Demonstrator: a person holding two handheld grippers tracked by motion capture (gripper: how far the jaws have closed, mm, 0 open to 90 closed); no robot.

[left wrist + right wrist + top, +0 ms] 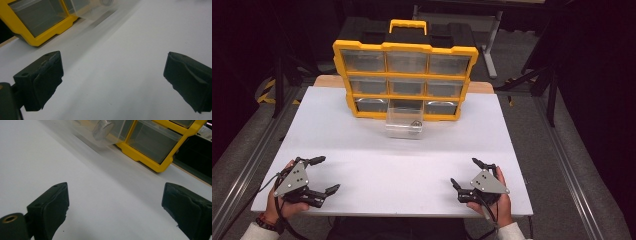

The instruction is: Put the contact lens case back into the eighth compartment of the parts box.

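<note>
A white table [377, 150] stretched away from the person, whose two hands came in from the near edge, each holding a black two-fingered gripper.

The left gripper [321, 175] rested low over the near left part of the table, with its fingers [332, 189] spread wide apart and nothing between them. In the left gripper view its two dark padded fingers [40, 80] stood far apart over bare white table.

The right gripper [467, 172] sat over the near right part of the table, well apart from the left one. Its fingers [455, 183] were also spread open and empty. The right gripper view showed the same: two black fingers [50, 207] set wide, with plain table surface between them.

At the far side of the table stood a yellow-framed organiser [405, 80] with a yellow handle on top and three rows of three clear drawers. The middle drawer [404, 122] of the bottom row had been pulled out towards the person and rested on the table just in front of the organiser. It was transparent, and a small grey metal piece [415, 123] lay inside it near its right side; in the right gripper view this piece [102, 130] looked round and blurred. The drawer lay well away from both grippers, roughly midway between them and farther back.
</note>
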